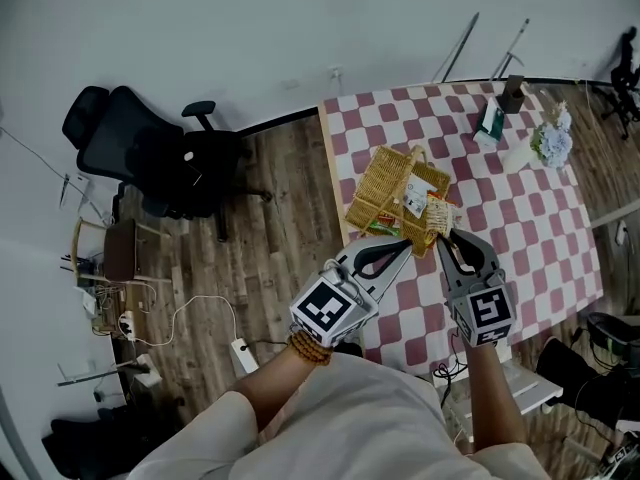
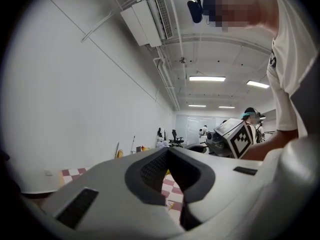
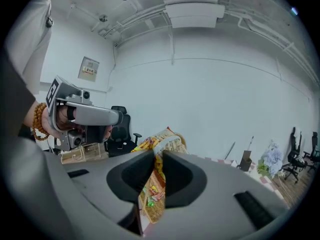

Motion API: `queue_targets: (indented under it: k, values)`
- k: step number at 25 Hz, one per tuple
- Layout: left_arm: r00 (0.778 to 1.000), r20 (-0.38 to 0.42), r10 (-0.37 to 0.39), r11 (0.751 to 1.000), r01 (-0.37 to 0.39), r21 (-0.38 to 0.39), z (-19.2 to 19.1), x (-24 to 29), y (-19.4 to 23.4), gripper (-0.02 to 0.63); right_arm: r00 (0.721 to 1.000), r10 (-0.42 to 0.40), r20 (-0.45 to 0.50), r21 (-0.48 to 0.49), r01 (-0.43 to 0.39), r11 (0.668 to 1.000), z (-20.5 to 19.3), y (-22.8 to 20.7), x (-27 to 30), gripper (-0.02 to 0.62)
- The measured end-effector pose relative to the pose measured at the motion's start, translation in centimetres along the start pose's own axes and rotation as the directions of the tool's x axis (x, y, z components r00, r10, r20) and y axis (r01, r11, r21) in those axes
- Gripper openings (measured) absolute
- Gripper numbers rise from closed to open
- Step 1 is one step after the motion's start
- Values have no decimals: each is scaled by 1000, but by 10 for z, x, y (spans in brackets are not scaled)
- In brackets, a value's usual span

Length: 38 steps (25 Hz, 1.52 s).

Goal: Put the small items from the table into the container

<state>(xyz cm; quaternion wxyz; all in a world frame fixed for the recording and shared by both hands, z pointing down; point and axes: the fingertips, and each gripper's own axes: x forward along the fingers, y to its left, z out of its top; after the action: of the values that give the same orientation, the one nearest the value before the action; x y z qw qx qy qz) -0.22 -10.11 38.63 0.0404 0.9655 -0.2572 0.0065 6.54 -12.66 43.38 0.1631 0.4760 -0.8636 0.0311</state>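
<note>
At basket (image 1: 385, 183) near edge — right tool (image 1: 444, 235) pinching snack packet (image 1: 438, 213); left tool (image 1: 406, 245) closed, empty, alongside.

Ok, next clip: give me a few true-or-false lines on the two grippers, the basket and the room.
1. The right gripper is shut on a snack packet. True.
2. A black office chair stands on the wooden floor beside the table. True.
3. The wicker basket stands on the floor. False: it sits on the checkered table.
4. The left gripper grips the packet too. False: its jaws are together with nothing between them.
</note>
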Motion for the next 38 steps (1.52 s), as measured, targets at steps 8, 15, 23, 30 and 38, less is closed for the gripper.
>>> queue_targets:
  k: [8,15,23,30,38]
  values:
    - [999,-43,-1,1000,0,-17,-33,28,26,26,995,34,-89,-21,-36,999,-29,-14,56,77]
    - [998,-70,3,1000,-5,-29,-56,44,41,26,982,61,-177,-13,-64,998,-64,-22,93,77]
    - [995,-99,19,999,-23,-43,-74,47,52,26,965,64,-253,-40,-77,996,-82,-21,111,89]
    - [995,-101,26,998,-32,-55,-78,44,52,26,961,51,-272,-56,-68,996,-89,-23,115,110]
    - [995,-94,25,998,-31,-61,-70,36,45,26,976,38,-213,-44,-49,998,-66,-22,100,137]
